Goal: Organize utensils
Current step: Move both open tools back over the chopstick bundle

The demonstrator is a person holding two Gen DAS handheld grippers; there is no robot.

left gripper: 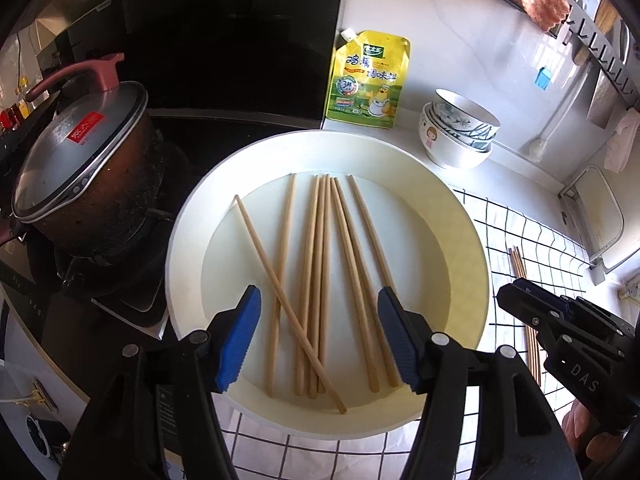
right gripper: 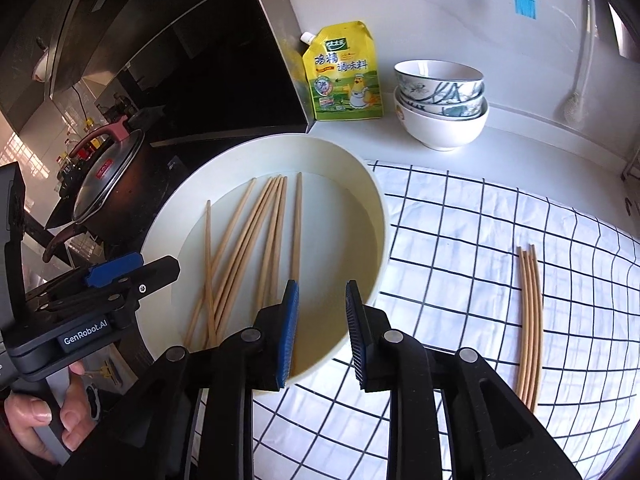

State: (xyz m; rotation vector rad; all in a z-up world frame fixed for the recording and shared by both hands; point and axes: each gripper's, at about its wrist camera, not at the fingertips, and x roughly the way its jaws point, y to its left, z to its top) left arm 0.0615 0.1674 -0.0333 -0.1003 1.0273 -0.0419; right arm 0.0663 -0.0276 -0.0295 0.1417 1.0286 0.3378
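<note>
Loosely, wooden chopsticks (left gripper: 320,280) scattered in a white basin (left gripper: 472,256), near ends hidden behind blue pads, four more chopsticks (right gripper: 530,320) on a checked cloth (right gripper: 460,240) on the desk, left hand-held gripper (left gripper: 320,340) apart and empty, right hand-held gripper (right gripper: 322,332) slightly apart, empty, over the basin's rim.

Bright daylight, hard and warm, falls on the white basin (left gripper: 472,240) ahead of the left gripper (left gripper: 318,340) jaws, w/ a sunlit wedge across the far wall beyond. Left of the jaws the range hood (left gripper: 224,40) is near black, no detail. Glare on the pot lid (left gripper: 76,152). The checked cloth (right gripper: 480,240) right of the right gripper (right gripper: 320,334) jaws bows w/ heavy fisheye bend; corners vignette dark. Center sharp, edges softer; jaw bases close to the lens slightly blurred.
</note>
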